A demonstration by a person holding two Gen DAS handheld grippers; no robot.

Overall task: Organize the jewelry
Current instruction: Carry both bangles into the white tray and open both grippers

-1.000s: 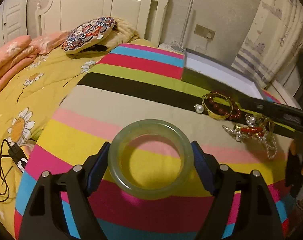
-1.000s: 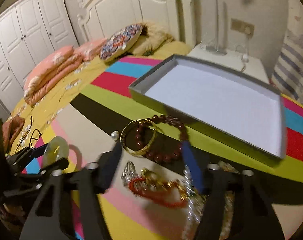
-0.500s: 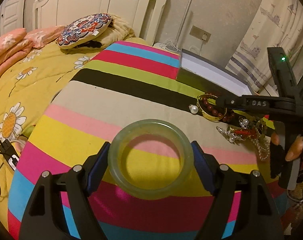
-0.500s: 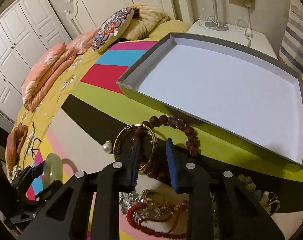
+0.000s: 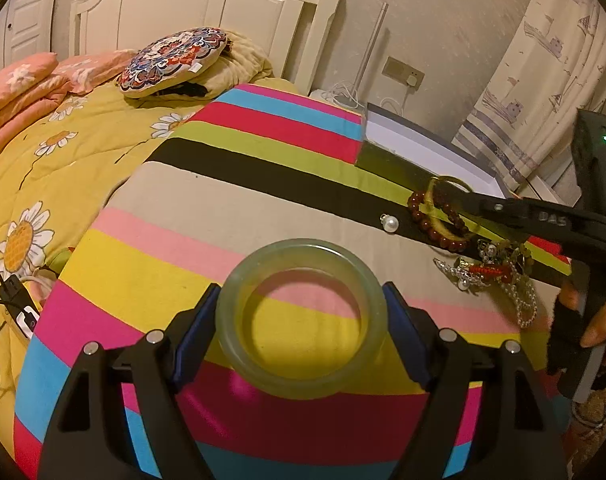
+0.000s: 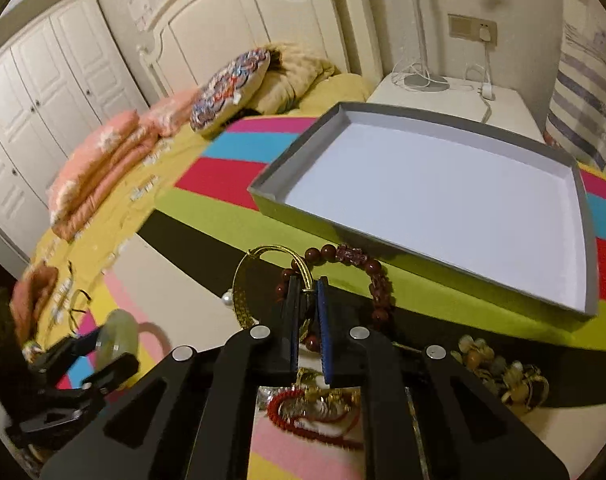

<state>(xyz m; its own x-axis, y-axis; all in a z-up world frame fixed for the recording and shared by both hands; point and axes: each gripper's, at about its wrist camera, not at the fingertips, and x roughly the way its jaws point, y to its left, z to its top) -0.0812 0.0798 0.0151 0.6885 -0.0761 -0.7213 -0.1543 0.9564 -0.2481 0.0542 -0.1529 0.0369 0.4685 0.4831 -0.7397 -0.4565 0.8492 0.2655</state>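
Pale green translucent jade bangle (image 5: 301, 320); thin gold metal bangle (image 6: 263, 284); dark red-brown bead bracelet (image 6: 367, 276); small white pearl (image 5: 391, 223); shallow grey cardboard tray (image 6: 583, 216), white inside; cloth (image 5: 239, 184) striped pink, yellow, black, green, red, blue; yellow daisy-print quilt (image 5: 47, 168).

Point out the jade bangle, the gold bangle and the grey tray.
jade bangle (image 5: 301, 380): left wrist view, near rim.
gold bangle (image 6: 239, 300): right wrist view, left arc.
grey tray (image 6: 423, 250): right wrist view, near wall.
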